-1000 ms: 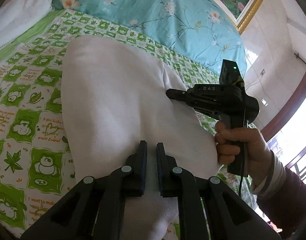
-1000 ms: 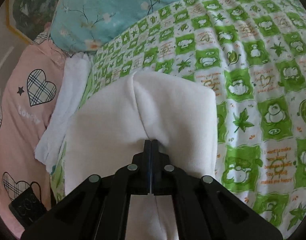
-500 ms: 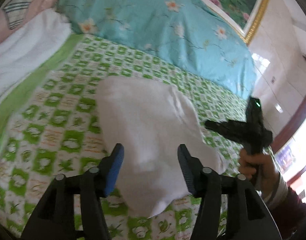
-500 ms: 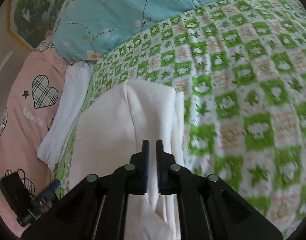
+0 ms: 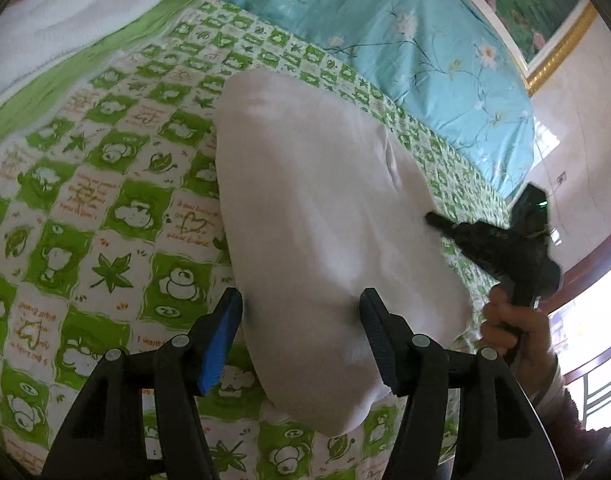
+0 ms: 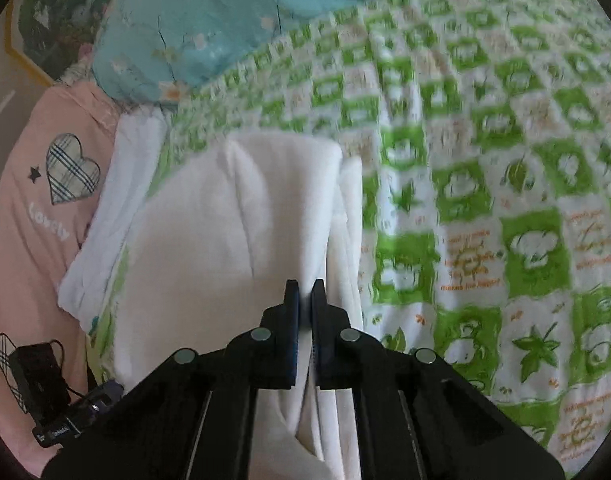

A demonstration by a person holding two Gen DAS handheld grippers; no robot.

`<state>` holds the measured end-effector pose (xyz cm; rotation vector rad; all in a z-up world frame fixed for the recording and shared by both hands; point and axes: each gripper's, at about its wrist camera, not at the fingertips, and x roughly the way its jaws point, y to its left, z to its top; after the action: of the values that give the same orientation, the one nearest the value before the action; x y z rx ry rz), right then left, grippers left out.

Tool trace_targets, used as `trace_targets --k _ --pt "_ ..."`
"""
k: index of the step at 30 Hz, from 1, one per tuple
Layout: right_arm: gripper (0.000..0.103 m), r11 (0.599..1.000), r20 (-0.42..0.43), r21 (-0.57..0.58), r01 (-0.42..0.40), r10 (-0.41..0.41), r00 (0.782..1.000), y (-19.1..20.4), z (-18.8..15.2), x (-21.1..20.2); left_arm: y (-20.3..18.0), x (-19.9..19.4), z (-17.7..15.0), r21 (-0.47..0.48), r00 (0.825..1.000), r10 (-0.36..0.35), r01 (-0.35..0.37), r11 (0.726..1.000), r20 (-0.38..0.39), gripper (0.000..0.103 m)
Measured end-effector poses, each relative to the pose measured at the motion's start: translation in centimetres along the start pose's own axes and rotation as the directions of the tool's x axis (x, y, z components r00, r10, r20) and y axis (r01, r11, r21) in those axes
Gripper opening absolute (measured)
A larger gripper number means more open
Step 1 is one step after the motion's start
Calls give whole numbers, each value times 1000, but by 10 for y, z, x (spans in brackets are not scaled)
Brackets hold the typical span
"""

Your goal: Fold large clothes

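My left gripper (image 5: 301, 316) has just let go and now stands spread over the near end of the thick folded white fleece garment (image 5: 325, 216), while my right gripper (image 6: 305, 292) has re-clamped a fold, leaving the bundle puffy on the green-checked bedsheet (image 5: 105, 184).

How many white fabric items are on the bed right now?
2. The folded white garment lies on the green checked sheet, its near edge at the right gripper. A second white cloth lies beside it, against the pink bedding. More may be out of view.
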<state>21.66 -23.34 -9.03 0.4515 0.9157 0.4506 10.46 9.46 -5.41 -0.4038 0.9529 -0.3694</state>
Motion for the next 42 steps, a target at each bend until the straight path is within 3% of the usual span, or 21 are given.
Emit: trace_targets --k 3,8,13,16,17,19,22,26,34,42 --pt "4 1000 69 -20 23 -21 997 0 0 -17 -6 5 -1 18 1000 -8 9 1000 -8 61" --pt "5 998 -37 34 58 -57 998 -22 -7 14 -13 9 -1 41 1000 22 -22 999 -3 61" --pt "7 994 36 24 109 -110 993 -9 -7 -15 -12 10 -2 42 1000 27 -27 999 -6 61" --pt "7 999 65 -29 42 -40 997 12 -11 -33 -14 13 -2 45 999 39 -38 998 -2 61" --pt "7 998 43 -69 -2 5 999 24 -17 -34 -16 14 -3 49 999 46 -46 998 0 61" --pt "7 989 -29 -147 -25 21 999 40 -31 -24 -18 14 -4 63 998 64 -64 996 3 61" --pt "3 975 -95 -215 57 -79 992 38 -54 -1 -24 19 -8 94 995 100 -99 991 -1 61" --pt "0 988 -94 -152 33 -48 994 14 -60 6 -24 25 -9 95 993 120 -120 988 7 64" --pt "0 991 -94 -130 30 -43 995 12 -57 3 -18 25 -9 55 994 110 -110 992 2 67" --pt "0 994 -92 -107 35 -45 995 11 -60 -12 -15 -1 -11 22 995 95 -95 995 5 67"
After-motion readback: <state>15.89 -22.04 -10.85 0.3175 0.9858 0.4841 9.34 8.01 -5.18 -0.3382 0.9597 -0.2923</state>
